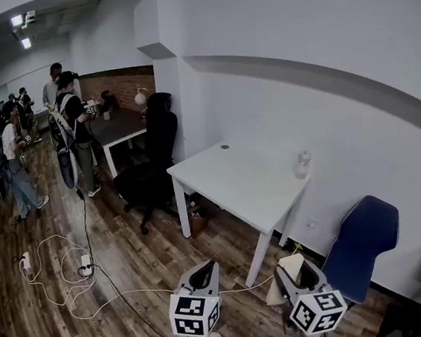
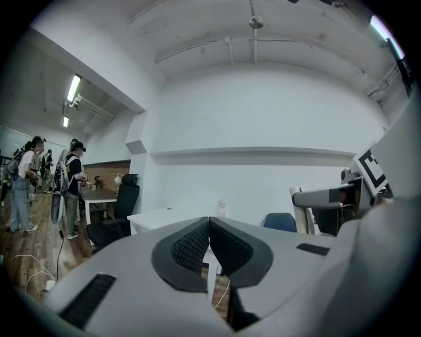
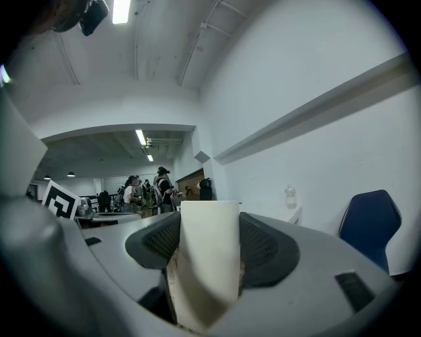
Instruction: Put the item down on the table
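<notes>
My right gripper [image 3: 209, 227] is shut on a white, flat paper-like item [image 3: 205, 263] that stands upright between its pads. In the head view this item [image 1: 291, 265] sticks out of the right gripper [image 1: 285, 276], low in the picture, in front of the corner of a white table [image 1: 234, 180] and still off it. The left gripper [image 1: 204, 271] hangs beside it to the left, over the wooden floor. Seen in the left gripper view, the left gripper [image 2: 209, 227] has its pads pressed together with nothing between them.
A small clear bottle [image 1: 301, 165] stands at the table's right edge by the wall. A blue chair [image 1: 364, 241] is right of the table and a black office chair [image 1: 152, 162] left of it. Cables [image 1: 72, 272] lie on the floor. Several people [image 1: 71, 126] stand far left.
</notes>
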A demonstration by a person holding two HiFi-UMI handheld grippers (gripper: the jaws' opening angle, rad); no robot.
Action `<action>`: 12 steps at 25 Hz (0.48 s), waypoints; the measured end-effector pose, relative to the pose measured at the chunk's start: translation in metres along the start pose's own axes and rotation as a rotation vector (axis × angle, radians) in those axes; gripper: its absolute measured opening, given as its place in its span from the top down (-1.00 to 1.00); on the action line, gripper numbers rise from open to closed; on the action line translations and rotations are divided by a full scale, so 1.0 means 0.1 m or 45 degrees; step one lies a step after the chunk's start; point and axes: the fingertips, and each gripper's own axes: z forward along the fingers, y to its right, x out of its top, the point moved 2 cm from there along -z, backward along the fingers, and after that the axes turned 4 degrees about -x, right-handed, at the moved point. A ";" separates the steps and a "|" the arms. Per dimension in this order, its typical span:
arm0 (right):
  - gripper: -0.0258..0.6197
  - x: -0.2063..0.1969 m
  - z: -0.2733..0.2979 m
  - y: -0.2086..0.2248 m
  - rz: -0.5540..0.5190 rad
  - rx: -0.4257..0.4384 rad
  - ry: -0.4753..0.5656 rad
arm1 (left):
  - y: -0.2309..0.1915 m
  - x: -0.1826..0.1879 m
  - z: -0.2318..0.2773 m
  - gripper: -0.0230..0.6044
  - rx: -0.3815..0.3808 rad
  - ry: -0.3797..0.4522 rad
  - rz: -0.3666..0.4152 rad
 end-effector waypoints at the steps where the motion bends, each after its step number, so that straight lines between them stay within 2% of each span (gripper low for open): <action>1: 0.00 0.01 0.05 0.02 -0.001 -0.005 0.002 | -0.02 0.01 0.06 0.87 0.001 0.003 0.000; 12: 0.00 0.26 0.77 0.25 -0.025 -0.047 0.023 | -0.39 0.16 0.82 0.87 -0.015 0.032 -0.026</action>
